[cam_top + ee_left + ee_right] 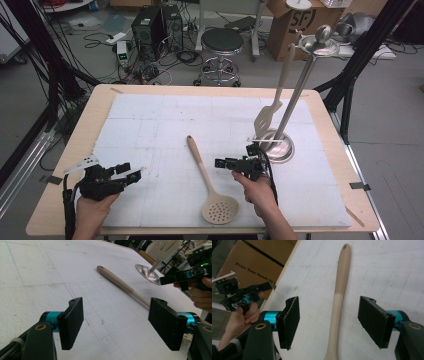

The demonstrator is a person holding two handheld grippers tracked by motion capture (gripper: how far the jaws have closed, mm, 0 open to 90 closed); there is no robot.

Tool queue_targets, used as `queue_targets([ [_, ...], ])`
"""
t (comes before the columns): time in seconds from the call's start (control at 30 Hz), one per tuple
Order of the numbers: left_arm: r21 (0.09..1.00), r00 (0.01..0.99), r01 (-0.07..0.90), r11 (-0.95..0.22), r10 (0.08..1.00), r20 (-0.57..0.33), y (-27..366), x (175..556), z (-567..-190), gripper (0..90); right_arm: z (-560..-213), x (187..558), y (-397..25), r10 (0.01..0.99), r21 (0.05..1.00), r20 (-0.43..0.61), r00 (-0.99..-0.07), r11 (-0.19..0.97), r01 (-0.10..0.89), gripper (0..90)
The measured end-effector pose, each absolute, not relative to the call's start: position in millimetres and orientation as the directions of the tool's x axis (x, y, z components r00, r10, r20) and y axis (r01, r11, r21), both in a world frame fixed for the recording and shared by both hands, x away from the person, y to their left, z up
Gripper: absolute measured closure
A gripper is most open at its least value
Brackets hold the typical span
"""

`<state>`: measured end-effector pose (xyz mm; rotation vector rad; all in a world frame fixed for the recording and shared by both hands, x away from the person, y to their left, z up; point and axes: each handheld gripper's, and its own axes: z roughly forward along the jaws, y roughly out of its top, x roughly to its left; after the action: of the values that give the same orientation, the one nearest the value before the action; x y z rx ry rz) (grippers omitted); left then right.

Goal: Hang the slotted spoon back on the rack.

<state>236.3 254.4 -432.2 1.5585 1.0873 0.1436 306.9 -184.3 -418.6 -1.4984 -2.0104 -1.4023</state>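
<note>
A beige perforated spoon (206, 179) lies in the middle of the white foam sheet (150, 120), its round head near the front edge and its handle pointing away. My right gripper (225, 161) is just right of the handle, open; the handle (340, 282) runs up between its jaws, untouched, in the right gripper view (329, 322). My left gripper (130, 171) hovers open at the front left, holding nothing (117, 322), with the spoon handle (120, 283) ahead of it. A beige slotted spatula (265, 120) hangs on a metal stand (282, 150) at the right.
The stand's tall pole (300, 90) rises right behind my right hand and carries a metal disc on top. The wooden table edge (65, 165) borders the foam. On the floor beyond are a stool (221, 42), cardboard boxes (295, 25) and computer cases (155, 27).
</note>
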Motion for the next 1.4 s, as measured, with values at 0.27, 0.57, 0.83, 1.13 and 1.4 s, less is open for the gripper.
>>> queue_targets([
  [0.27,0.837,0.568,0.540,0.090,0.695,-0.441,248,235,-435,28.6,-426,314,-177,0.583,0.461,0.715,-0.385,0.020,0.887,40.1],
  [0.57,0.828,0.571,0.554,0.084,0.686,-0.452,244,237,-438,27.0,-430,318,-170,0.585,0.397,0.729,-0.355,0.062,0.916,44.1],
  [0.83,0.826,0.571,0.555,0.094,0.680,-0.461,244,237,-439,27.0,-427,324,-152,0.629,0.387,0.677,-0.382,0.136,0.912,47.4],
  [1.13,0.830,0.575,0.550,0.092,0.678,-0.457,245,236,-437,27.1,-437,327,-144,0.643,0.294,0.688,-0.336,0.177,0.939,51.4],
  [1.4,0.833,0.562,0.543,0.111,0.689,-0.458,248,234,-435,26.8,-445,325,-131,0.659,0.270,0.659,-0.362,0.242,0.932,51.0],
])
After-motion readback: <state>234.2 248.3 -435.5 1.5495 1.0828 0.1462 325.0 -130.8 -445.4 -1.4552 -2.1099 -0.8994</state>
